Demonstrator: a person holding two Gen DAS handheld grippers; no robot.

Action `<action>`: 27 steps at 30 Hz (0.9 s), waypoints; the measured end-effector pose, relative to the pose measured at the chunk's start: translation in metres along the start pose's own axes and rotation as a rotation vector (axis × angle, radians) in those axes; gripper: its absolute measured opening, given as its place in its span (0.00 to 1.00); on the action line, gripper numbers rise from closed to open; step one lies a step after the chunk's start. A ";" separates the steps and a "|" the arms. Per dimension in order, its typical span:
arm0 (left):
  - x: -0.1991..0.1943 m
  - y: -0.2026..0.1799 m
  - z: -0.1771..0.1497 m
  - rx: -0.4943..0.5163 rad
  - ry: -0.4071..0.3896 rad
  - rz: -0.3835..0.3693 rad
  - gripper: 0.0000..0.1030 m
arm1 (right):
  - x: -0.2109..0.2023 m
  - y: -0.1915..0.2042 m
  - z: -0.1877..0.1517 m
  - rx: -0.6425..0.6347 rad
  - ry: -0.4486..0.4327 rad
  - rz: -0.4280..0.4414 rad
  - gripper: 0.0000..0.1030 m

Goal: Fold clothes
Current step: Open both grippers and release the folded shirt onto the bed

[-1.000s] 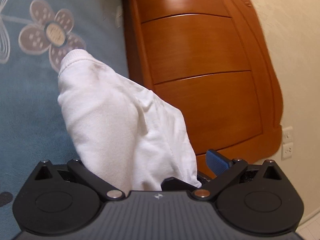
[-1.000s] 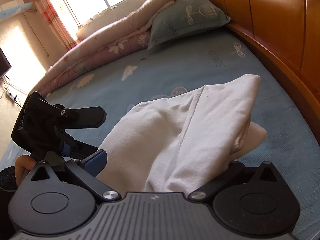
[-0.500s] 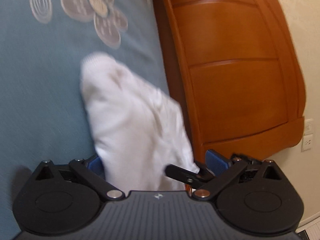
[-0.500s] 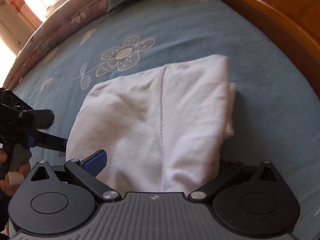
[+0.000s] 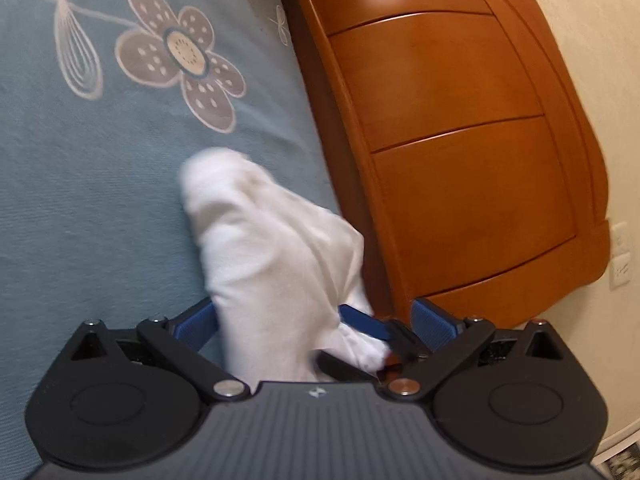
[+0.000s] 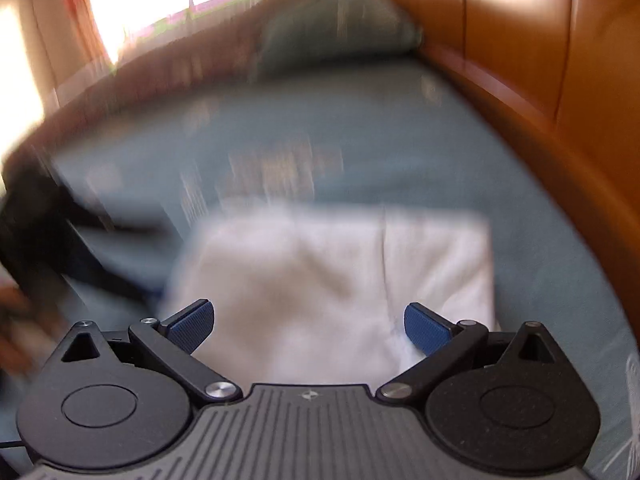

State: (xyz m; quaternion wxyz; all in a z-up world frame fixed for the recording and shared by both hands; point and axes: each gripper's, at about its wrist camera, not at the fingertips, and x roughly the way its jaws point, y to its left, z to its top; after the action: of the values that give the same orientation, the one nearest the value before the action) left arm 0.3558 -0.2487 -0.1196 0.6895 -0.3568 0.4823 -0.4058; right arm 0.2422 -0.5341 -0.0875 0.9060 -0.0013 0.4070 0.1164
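White garment (image 6: pixel 336 292): folded, lying on the blue bedsheet (image 5: pixel 100 200) just beside the wooden headboard (image 5: pixel 460 140). Right gripper (image 6: pixel 308 324): jaws apart, cloth released; half a second ago it was clamped on the fold. Left gripper (image 5: pixel 316 320): jaws spread, cloth between them, contact unclear. Risk: a pad snagging fabric on withdrawal would drag the fold open

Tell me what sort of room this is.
A bedroom, most likely. The white garment lies on a bed covered by a blue flower-print sheet, alongside a curved orange-brown wooden headboard, with a grey-green pillow at the far end.
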 end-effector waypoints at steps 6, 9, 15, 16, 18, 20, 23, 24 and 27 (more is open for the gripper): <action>-0.046 -0.015 0.003 0.153 -0.032 0.155 0.98 | -0.011 0.015 0.011 -0.037 -0.061 -0.076 1.00; -0.062 -0.019 0.003 0.192 -0.053 0.229 0.98 | -0.007 0.030 0.028 -0.082 -0.120 -0.123 1.00; -0.076 -0.031 -0.010 0.352 -0.042 0.381 0.98 | 0.049 0.018 0.036 0.013 -0.054 -0.205 1.00; -0.077 -0.034 -0.014 0.395 -0.042 0.423 0.98 | 0.046 0.017 0.038 0.020 -0.050 -0.199 1.00; -0.077 -0.039 -0.023 0.488 -0.047 0.501 0.98 | 0.031 0.018 0.038 0.040 -0.040 -0.190 1.00; -0.078 -0.045 -0.033 0.569 -0.056 0.552 0.98 | 0.011 0.023 0.033 0.054 -0.046 -0.175 1.00; -0.080 -0.055 -0.051 0.671 -0.073 0.599 0.98 | -0.021 0.033 0.006 0.044 -0.104 -0.144 1.00; -0.081 -0.058 -0.057 0.701 -0.079 0.609 0.98 | -0.025 0.033 -0.004 0.045 -0.107 -0.147 1.00; -0.082 -0.063 -0.074 0.759 -0.075 0.608 0.99 | -0.025 0.020 -0.036 0.088 -0.049 -0.161 1.00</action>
State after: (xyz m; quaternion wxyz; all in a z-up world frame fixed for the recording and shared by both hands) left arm 0.2549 -0.2081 -0.0539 0.8752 0.0623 0.3575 -0.3199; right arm 0.1953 -0.5236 -0.0915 0.9213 0.0087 0.3878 0.0254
